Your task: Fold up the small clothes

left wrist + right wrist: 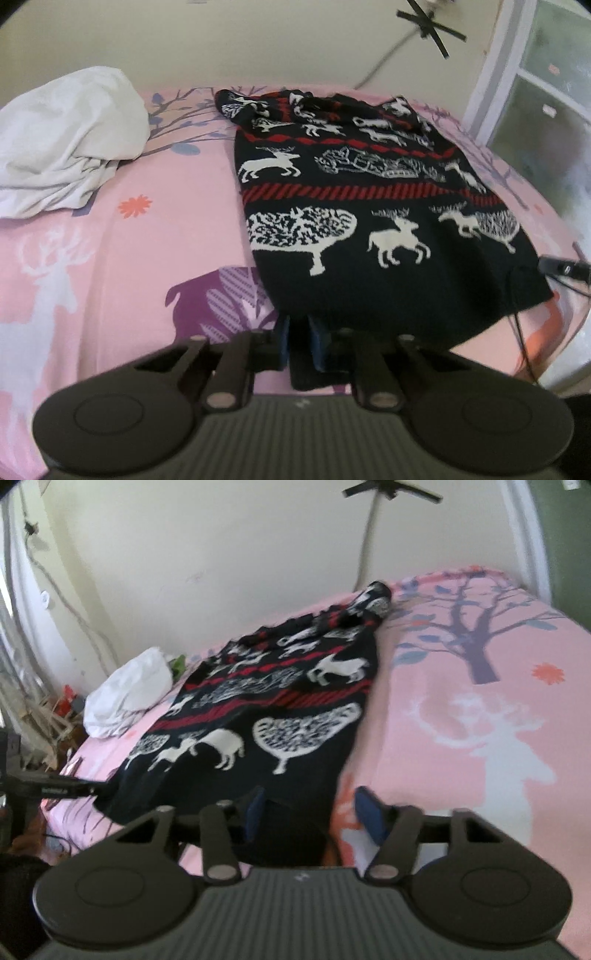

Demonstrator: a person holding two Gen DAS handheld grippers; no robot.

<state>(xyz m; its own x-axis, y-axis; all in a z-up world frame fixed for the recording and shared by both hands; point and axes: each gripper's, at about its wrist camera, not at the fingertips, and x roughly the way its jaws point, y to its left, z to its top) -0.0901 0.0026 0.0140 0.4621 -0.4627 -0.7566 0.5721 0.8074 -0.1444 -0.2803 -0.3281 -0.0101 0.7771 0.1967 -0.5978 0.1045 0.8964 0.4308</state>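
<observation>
A black knit sweater (pixel 369 206) with white reindeer, trees and red stripes lies spread on a pink bed sheet (pixel 147 236). My left gripper (pixel 299 341) is shut on the sweater's near hem at its left corner. In the right wrist view the same sweater (pixel 266 716) stretches away from me. My right gripper (pixel 314 812) is open, its blue pads either side of the sweater's near hem corner, which lies between the jaws.
A crumpled white cloth (pixel 62 140) lies on the bed at the far left; it also shows in the right wrist view (pixel 125 694). A window (pixel 546 92) is at the right. A black tripod leg (pixel 51 788) and floor clutter sit beside the bed.
</observation>
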